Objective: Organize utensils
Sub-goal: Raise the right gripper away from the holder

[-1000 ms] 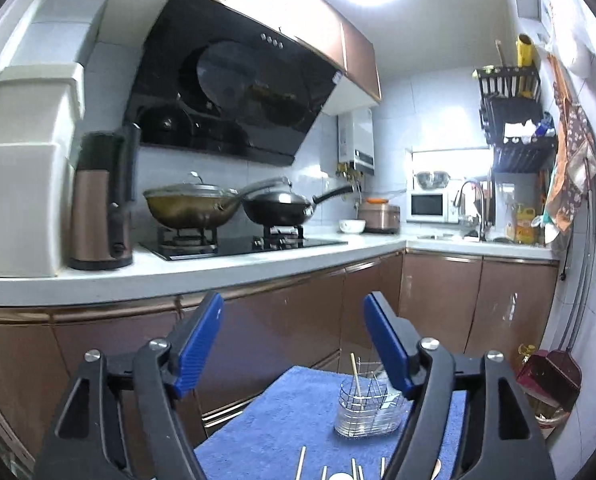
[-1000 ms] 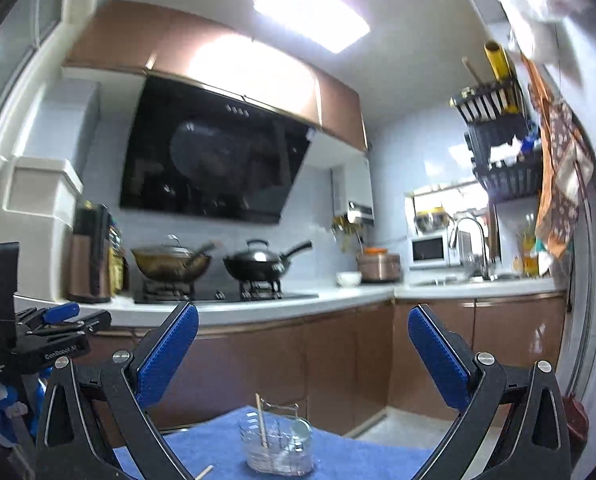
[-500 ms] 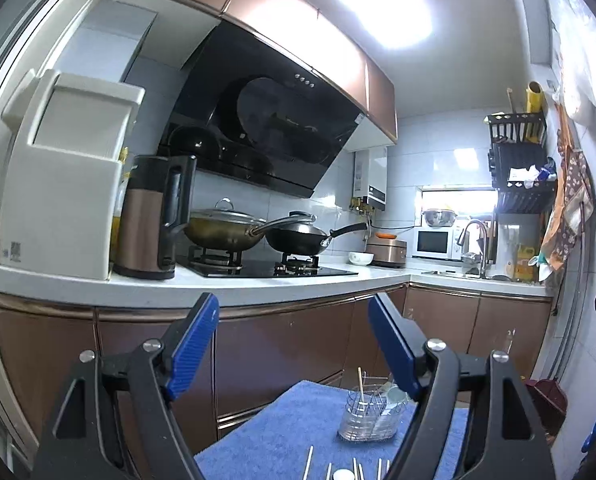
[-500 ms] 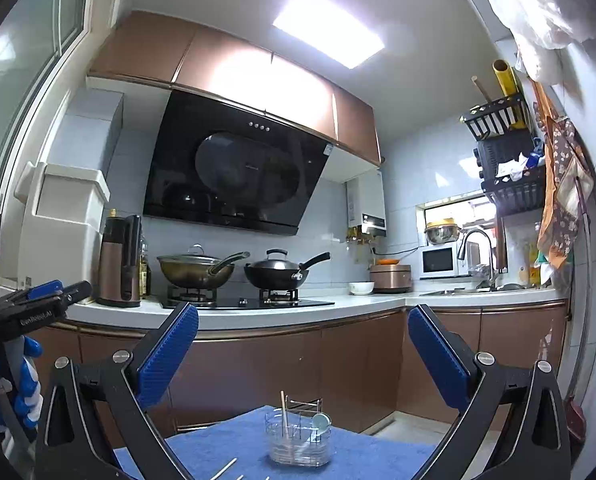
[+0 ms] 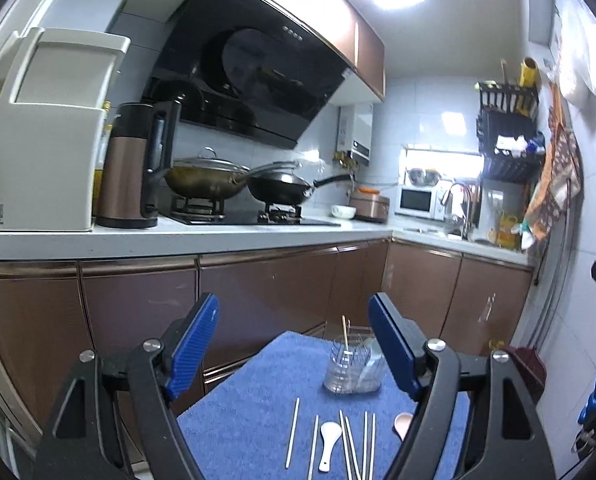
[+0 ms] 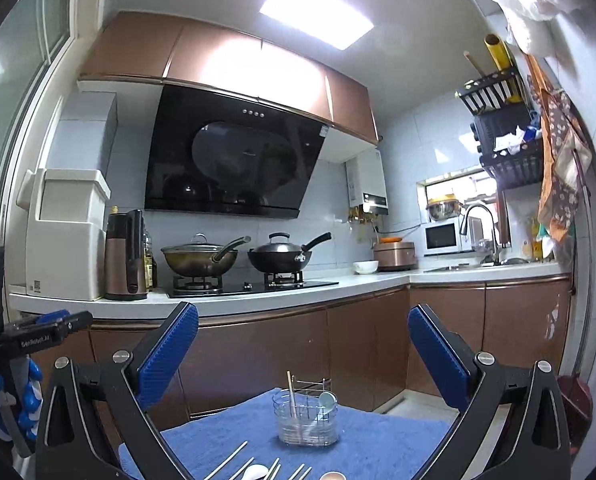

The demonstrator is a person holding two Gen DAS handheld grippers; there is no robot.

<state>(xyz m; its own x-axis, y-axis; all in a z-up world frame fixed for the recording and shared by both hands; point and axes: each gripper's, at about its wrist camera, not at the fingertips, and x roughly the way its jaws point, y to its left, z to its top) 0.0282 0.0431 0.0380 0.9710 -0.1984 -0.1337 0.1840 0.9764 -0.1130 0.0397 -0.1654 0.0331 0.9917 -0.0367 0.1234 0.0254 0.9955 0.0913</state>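
Best, with left gripper [image 5: 293, 344] and right gripper [image 6: 302, 354] both spread wide and empty, to take one chopstick [image 5: 292, 432] at lower centre, then drop it upright into the holder [image 5: 352, 372].

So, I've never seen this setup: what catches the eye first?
A clear utensil holder stands on the blue cloth, already holding a chopstick and a pale spoon. Loose chopsticks and a white spoon lie nearer the open left gripper. The right gripper is open too.

"GenRobot.AI" on left gripper [image 6: 45, 326] body, seen frm right wrist
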